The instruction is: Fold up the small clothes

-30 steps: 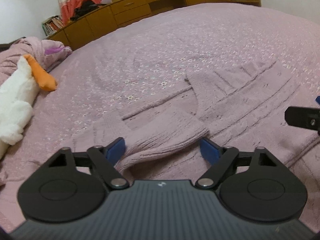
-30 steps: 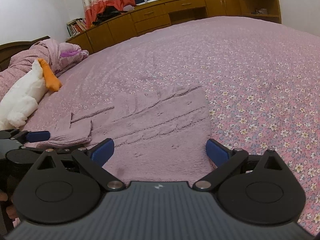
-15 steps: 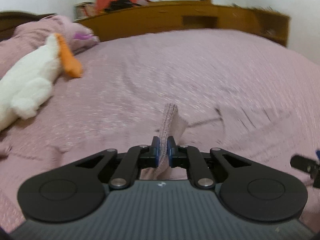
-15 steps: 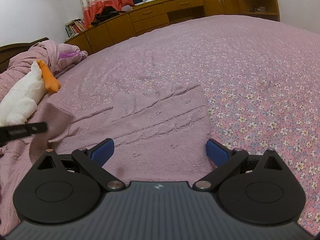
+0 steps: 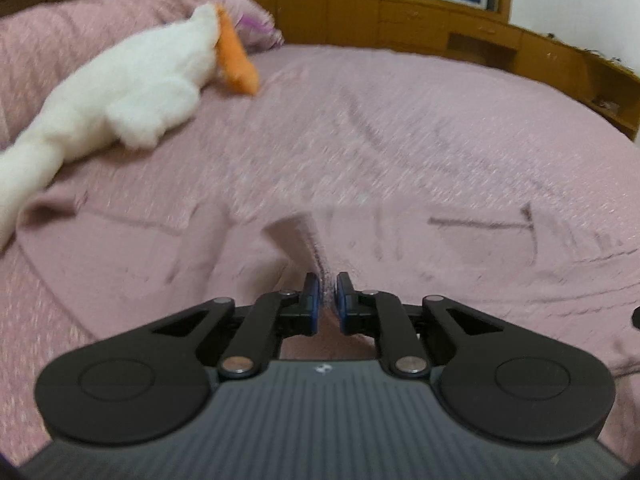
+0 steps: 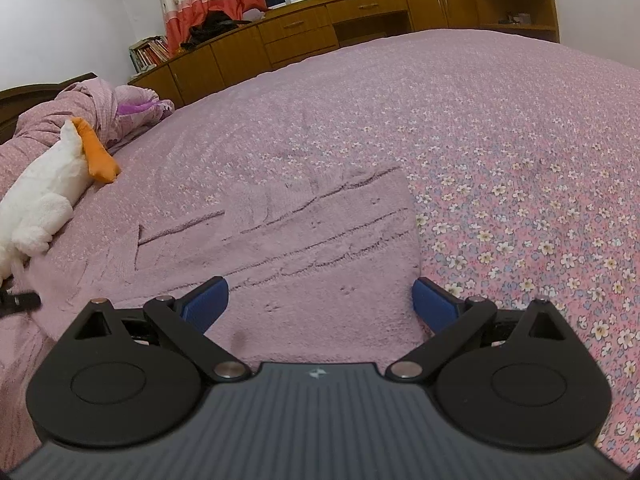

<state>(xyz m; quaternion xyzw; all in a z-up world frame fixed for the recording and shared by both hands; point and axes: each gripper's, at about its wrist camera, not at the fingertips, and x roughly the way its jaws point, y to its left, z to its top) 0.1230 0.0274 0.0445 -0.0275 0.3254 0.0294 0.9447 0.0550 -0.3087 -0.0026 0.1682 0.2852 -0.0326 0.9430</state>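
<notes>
A small mauve knitted sweater (image 6: 312, 240) lies flat on the bed, its body straight ahead of my right gripper. My right gripper (image 6: 320, 304) is open and empty, low over the sweater's near hem. My left gripper (image 5: 327, 296) is shut on the sweater's sleeve cuff (image 5: 308, 240), which stands up in a fold between the blue pads. The sweater's body (image 5: 460, 248) spreads to the right in the blurred left wrist view. The left gripper's tip shows at the left edge of the right wrist view (image 6: 20, 302).
A white plush goose with an orange beak (image 6: 48, 196) lies on the bed's left side, also in the left wrist view (image 5: 132, 92). A rumpled pink quilt (image 6: 80, 112) is behind it. Wooden cabinets (image 6: 320, 36) line the far wall.
My left gripper closed on the sleeve cuff, lifted it and swung left toward the goose, stretching the sleeve out. My right gripper stayed open and nearly still.
</notes>
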